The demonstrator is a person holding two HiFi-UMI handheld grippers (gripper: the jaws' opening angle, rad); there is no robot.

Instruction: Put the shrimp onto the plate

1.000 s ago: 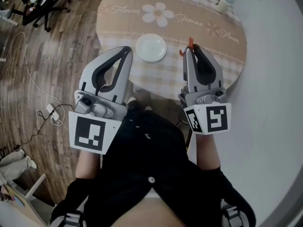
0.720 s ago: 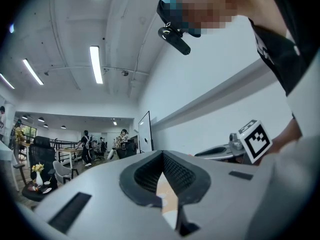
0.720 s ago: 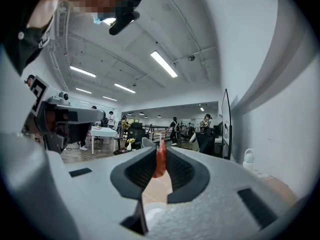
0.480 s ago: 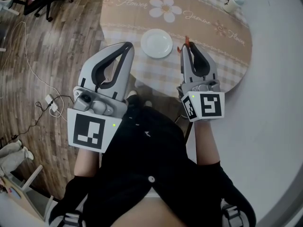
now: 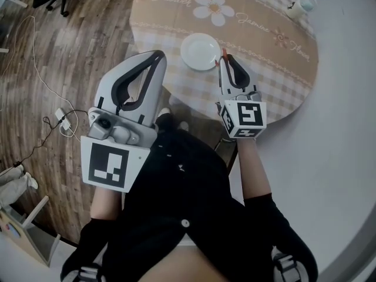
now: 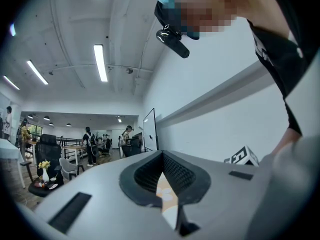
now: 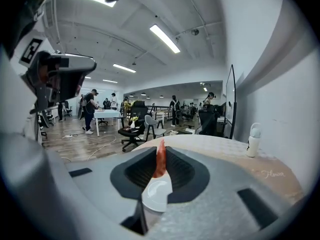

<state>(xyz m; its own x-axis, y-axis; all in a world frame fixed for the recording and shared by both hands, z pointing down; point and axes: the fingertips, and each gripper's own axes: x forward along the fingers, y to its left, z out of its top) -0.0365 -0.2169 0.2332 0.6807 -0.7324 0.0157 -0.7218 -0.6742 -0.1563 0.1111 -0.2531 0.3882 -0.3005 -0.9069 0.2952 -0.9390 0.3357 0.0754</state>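
Note:
A small white plate (image 5: 200, 50) sits on the round table near its front edge. My right gripper (image 5: 225, 59) is shut on an orange-red shrimp (image 5: 224, 53), whose tail pokes out past the tips just at the plate's right rim. In the right gripper view the shrimp (image 7: 160, 159) stands upright between the pads of the right gripper (image 7: 161, 170), with the plate (image 7: 156, 195) showing through the gap below. My left gripper (image 5: 156, 57) hangs off the table's left front edge, shut with nothing in it. The left gripper (image 6: 162, 157) shows only a sliver of tablecloth between its jaws.
The table (image 5: 276, 69) wears a beige checked cloth with a daisy print. A small white bottle (image 5: 298, 6) stands at its far right edge, and the bottle (image 7: 254, 139) also shows in the right gripper view. Wooden floor, cables (image 5: 61, 122) and office chairs lie to the left; a pale wall is to the right.
My right gripper has carried the shrimp forward and left, from the table's front edge up to the plate's right rim. The left gripper has hardly moved.

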